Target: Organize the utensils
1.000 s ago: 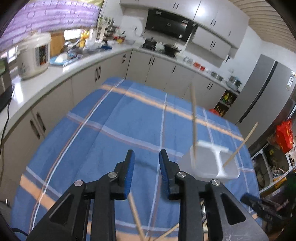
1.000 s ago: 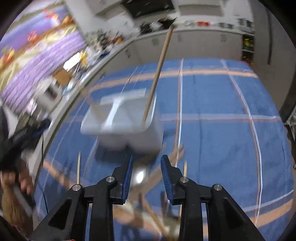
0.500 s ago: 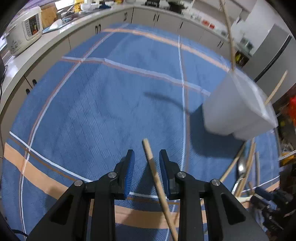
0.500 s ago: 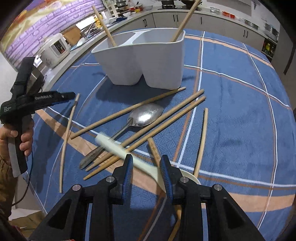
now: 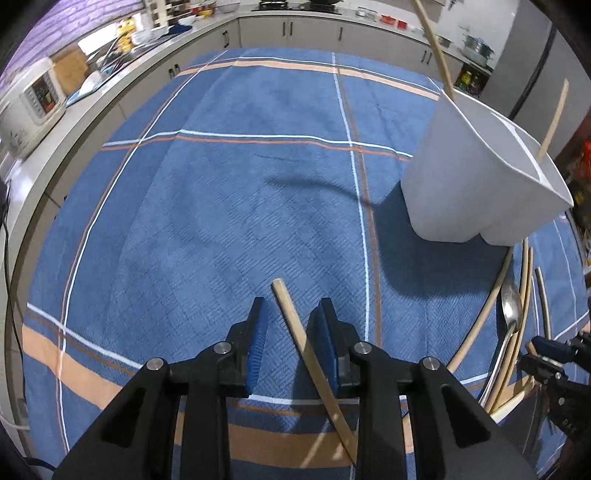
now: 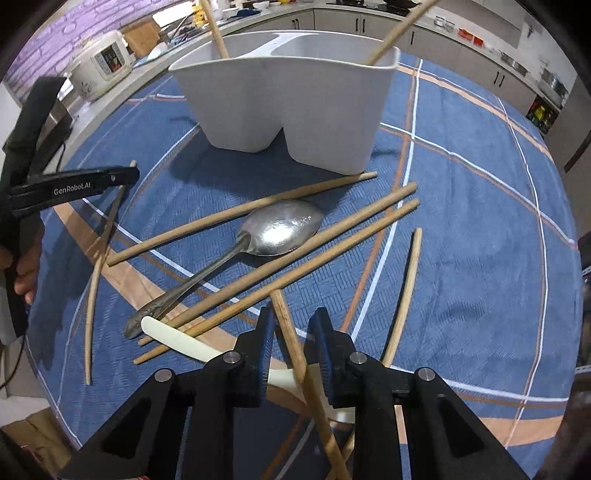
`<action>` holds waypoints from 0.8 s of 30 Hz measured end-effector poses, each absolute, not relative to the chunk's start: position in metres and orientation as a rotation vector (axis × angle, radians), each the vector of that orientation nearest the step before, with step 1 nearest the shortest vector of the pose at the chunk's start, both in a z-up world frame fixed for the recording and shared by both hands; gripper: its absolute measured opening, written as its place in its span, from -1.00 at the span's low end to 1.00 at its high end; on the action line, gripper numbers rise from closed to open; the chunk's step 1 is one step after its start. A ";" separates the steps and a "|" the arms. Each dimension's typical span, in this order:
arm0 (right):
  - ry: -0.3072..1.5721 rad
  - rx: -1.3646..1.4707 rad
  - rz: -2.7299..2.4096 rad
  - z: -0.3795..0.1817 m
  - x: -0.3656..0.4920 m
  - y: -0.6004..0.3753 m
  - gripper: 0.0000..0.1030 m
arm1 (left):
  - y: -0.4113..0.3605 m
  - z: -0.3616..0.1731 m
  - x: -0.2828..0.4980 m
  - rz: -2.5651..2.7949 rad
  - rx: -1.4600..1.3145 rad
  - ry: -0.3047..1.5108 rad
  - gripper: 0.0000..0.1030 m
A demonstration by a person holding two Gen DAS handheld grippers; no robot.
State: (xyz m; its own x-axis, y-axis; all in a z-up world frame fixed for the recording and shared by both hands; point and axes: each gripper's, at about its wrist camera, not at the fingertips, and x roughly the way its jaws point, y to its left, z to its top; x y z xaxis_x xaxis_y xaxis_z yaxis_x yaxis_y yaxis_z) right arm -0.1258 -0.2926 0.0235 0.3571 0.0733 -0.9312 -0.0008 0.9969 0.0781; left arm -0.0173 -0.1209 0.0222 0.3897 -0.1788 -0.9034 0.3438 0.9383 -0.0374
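Right wrist view first: the white holder (image 6: 284, 107) stands on the blue cloth (image 6: 480, 229) with one chopstick (image 6: 214, 29) leaning out of its left compartment and another (image 6: 391, 40) out of its right, so I judge only a small part of the sorting done. Just in front of it the rest lies loose — a metal spoon (image 6: 273, 232) among several chopsticks (image 6: 280, 254), a white spoon (image 6: 177, 339) poking under them, one stick (image 6: 406, 291) off to the right and one (image 6: 96, 273) to the left. My right gripper (image 6: 291, 347) is closing its jaws around a chopstick (image 6: 288, 332) that runs up between them; I can't tell whether the pads press it yet, and it looks not yet lifted. On the left wrist view my left gripper (image 5: 291, 343) has its jaws set narrow with a gap showing, and a chopstick (image 5: 295, 332) lies between them, close to the right pad and clear of the left — not clamped, as far as I can see. The holder (image 5: 472, 184) sits well off to its upper right. Most of the pile has yet to go in.
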 end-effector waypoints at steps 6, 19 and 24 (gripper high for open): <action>1.165 0.108 0.024 0.030 -0.127 -0.295 -0.86 | -0.117 0.027 -0.025 -0.390 0.073 1.089 -0.89; 0.896 0.227 -0.022 0.100 -0.193 -0.307 -0.86 | -0.088 0.105 -0.079 -0.478 -0.073 0.889 -0.89; 0.828 0.239 -0.025 0.120 -0.217 -0.301 -0.86 | -0.085 0.131 -0.103 -0.497 -0.087 0.829 -0.89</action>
State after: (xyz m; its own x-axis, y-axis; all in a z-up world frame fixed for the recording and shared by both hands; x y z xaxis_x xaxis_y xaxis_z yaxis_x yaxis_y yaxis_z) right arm -0.2169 -0.3014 0.1203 0.6773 0.0713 -0.7322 0.1151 0.9728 0.2012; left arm -0.1030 -0.0849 0.1312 0.5679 -0.4560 -0.6852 0.3896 0.8823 -0.2643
